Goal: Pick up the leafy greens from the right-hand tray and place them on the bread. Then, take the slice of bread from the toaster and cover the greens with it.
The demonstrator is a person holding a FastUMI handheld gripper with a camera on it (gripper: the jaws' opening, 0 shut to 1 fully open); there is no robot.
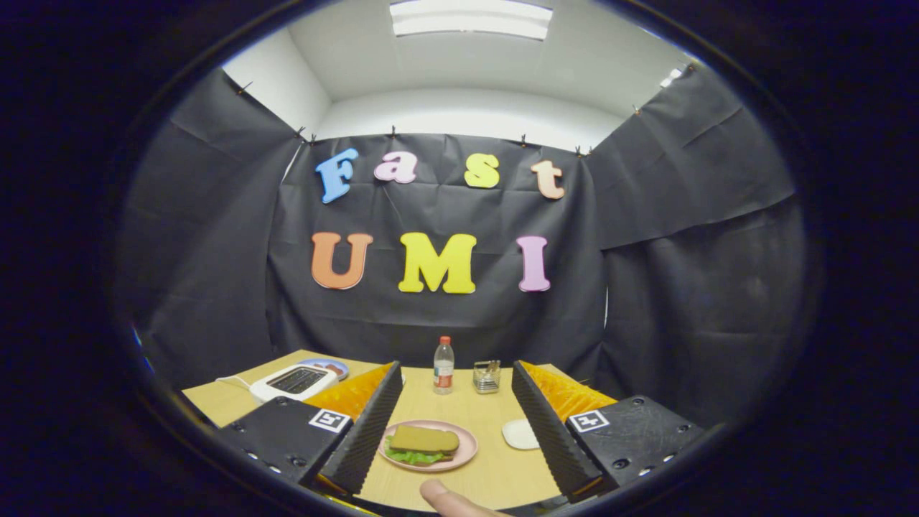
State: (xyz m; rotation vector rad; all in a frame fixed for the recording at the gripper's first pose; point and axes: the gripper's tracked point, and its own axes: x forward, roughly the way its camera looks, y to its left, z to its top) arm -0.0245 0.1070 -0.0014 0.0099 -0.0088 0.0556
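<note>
**Gripper view: sandwich looks finished, lying dead ahead between your fingers**

Gripper view puts the top slice of bread (423,439) straight ahead of you, long axis running across your line of approach, covering the leafy greens (411,456), whose edge peeks out at the near side. Both rest on the pink plate (467,441), set mid-table toward the near edge, just beyond the fingertips and centred in the gap. Your gripper (461,470) is spread wide and holds nothing. The right-hand tray (520,434) lies just beside the plate by your right finger. The toaster (294,380) stands off toward the table's far left corner. By my reading, both steps are done.
</note>
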